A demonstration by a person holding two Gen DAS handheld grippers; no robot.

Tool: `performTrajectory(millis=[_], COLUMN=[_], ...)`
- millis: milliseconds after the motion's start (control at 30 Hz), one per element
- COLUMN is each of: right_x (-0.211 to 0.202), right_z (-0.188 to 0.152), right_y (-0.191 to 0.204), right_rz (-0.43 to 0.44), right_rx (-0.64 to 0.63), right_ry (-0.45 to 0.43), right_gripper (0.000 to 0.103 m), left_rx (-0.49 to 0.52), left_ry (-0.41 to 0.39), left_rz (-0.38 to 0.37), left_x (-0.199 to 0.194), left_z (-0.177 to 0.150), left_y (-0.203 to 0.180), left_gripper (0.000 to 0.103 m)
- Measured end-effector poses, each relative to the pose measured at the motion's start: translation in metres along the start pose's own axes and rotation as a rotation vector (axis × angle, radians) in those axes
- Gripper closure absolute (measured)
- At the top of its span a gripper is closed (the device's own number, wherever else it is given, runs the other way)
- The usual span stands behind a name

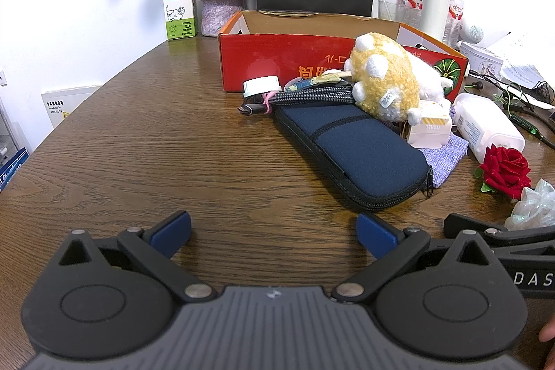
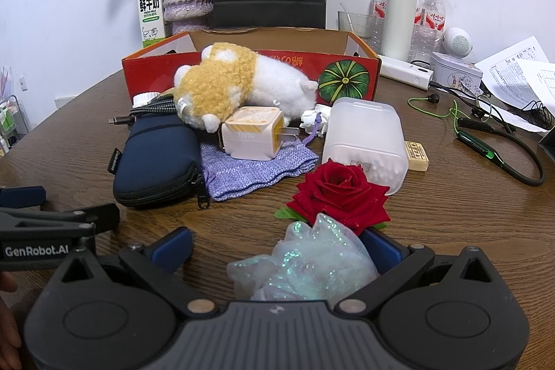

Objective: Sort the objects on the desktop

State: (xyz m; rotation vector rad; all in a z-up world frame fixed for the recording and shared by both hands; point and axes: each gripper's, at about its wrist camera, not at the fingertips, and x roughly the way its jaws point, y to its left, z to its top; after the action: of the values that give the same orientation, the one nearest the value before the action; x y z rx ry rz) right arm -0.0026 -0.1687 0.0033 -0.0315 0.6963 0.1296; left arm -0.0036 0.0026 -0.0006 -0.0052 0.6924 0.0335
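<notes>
The left gripper [image 1: 274, 233] hangs low over the near edge of the table [image 1: 145, 141], tilted downward toward the wood. Its jaws stand spread wide, and only bare wood shows between the two blue pads [image 1: 171, 233]. The right gripper [image 2: 277, 248] sits just beside it, farther toward the table's right side, tilted down the same way and likewise spread wide; its pads [image 2: 173, 247] press on nothing. Each gripper shows at the edge of the other's view, so the two are near each other but apart. A bit of a hand [image 2: 8, 328] shows at the lower left of the right wrist view, and a fingertip [image 1: 548, 332] at the lower right of the left wrist view.
</notes>
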Motion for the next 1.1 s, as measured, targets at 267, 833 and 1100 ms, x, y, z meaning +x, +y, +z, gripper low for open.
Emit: performTrajectory(millis=[267,833,1100], right_x=[0.001,-0.003,-0.079], right_z=[0.0,0.002,-0.016], right_y=[0.002,0.001,-0.026], right_rz=[0.009,0.013,0.132], right_rx=[-0.004,-0.006,-0.001], right_ry=[-0.001,0.034,-0.056], right_gripper=[0.0,0.0,0.0], left_rx=[0.0,0.022,0.043], left_ry=[0.0,0.017,-0.112], left_rz=[0.0,-0.022,-0.109], left_x=[0.0,-0.004,-0.065], left_z=[0.0,0.001,-0.026], left_y=[0.0,0.001,0.008], left_gripper=[0.0,0.0,0.0])
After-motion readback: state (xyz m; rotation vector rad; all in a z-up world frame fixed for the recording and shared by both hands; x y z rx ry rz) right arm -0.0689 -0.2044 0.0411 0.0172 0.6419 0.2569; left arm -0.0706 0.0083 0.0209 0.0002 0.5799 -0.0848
